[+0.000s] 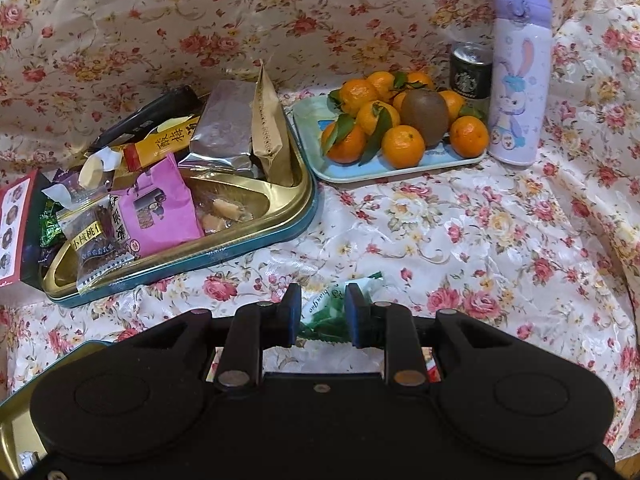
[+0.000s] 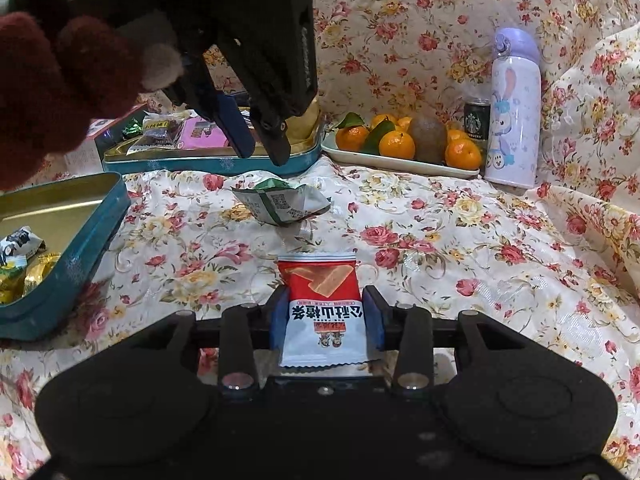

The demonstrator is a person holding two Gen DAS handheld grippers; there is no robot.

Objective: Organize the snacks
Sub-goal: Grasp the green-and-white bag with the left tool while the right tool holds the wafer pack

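Left claw (image 2: 262, 152): carried by a hand in a dark red glove (image 2: 60, 76), poised over the green-and-white snack packet (image 2: 282, 204) on the floral tablecloth (image 2: 460, 240); jaws narrowly apart, nothing gripped.
Right claw (image 2: 326, 320): closed on a red-and-white hawthorn snack packet (image 2: 320, 304).
Teal tin (image 1: 256, 236): heaped with snacks.
Tangerine tray (image 1: 400, 172): beside the tin.

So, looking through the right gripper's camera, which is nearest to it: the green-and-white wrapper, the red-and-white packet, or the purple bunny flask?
1. Red-and-white packet, between the right gripper's fingers.
2. Green-and-white wrapper, ahead on the cloth.
3. Purple bunny flask, far right, upright.
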